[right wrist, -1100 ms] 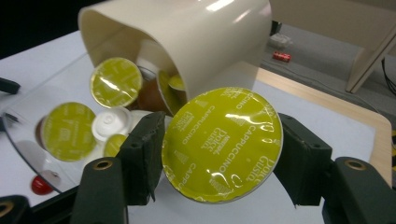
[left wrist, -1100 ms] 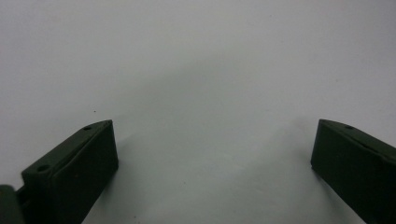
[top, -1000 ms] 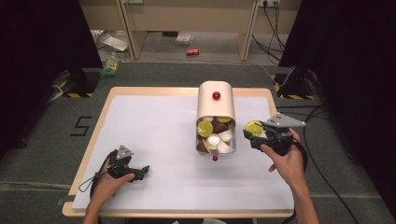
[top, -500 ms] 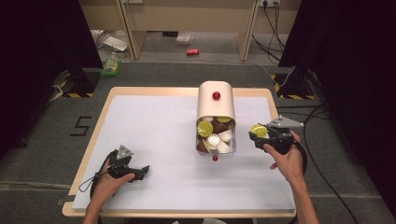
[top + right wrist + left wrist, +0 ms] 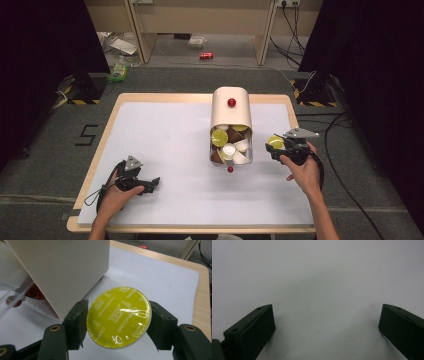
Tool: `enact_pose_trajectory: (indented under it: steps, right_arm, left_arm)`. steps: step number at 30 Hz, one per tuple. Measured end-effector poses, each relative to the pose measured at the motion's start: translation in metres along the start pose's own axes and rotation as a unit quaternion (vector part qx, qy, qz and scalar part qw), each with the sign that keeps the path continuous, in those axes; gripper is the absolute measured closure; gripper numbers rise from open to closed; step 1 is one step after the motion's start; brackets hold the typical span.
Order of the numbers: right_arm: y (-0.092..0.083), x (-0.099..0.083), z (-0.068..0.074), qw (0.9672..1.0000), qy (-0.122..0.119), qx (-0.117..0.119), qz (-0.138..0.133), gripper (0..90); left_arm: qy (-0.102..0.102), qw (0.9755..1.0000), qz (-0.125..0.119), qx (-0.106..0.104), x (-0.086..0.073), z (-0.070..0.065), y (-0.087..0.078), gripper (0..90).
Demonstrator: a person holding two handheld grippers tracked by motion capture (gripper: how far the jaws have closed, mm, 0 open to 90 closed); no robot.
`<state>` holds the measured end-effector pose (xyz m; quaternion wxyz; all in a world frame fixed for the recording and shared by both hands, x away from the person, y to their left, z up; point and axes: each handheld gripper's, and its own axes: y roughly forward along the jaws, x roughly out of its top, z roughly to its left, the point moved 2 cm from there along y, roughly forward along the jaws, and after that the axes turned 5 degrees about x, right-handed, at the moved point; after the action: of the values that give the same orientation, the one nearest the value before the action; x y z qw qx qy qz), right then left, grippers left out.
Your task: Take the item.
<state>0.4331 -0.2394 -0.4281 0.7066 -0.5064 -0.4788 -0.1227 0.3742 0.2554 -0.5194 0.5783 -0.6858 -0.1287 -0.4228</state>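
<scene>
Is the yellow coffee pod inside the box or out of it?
Out. The yellow cappuccino pod is clamped between the right gripper's fingers, beside the cream box, above the white tabletop. Other pods remain in the box.

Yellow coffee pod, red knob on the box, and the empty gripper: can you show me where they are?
Yellow coffee pod [image 5: 119, 317]: right gripper view, middle of its foil lid.
Red knob [image 5: 231, 102]: high view, its round top.
Left gripper [image 5: 151, 183]: high view, between its jaw tips.
</scene>
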Motion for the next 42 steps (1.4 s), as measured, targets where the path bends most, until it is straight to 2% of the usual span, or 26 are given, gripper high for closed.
enact_pose_trajectory:
  steps: [10, 21, 29, 35, 42]
  right_arm:
    - [0.018, -0.01, -0.002, 0.9998, -0.003, -0.002, 0.02, 39.5]
    - [0.037, -0.022, -0.002, 0.9992, 0.001, 0.011, 0.039, 39.5]
    - [0.052, -0.025, 0.003, 0.9986, 0.004, 0.022, 0.048, 39.4]
    - [0.058, -0.026, 0.003, 0.9983, 0.011, 0.024, 0.051, 39.3]
    - [0.064, -0.029, 0.005, 0.9979, 0.004, 0.024, 0.059, 39.1]
  left_arm:
    - [0.0, 1.0, 0.0, 0.0, 0.0, 0.0, 0.0, 0.0]
    - [0.0, 1.0, 0.0, 0.0, 0.0, 0.0, 0.0, 0.0]
    - [0.0, 1.0, 0.0, 0.0, 0.0, 0.0, 0.0, 0.0]
    - [0.0, 1.0, 0.0, 0.0, 0.0, 0.0, 0.0, 0.0]
    - [0.0, 1.0, 0.0, 0.0, 0.0, 0.0, 0.0, 0.0]
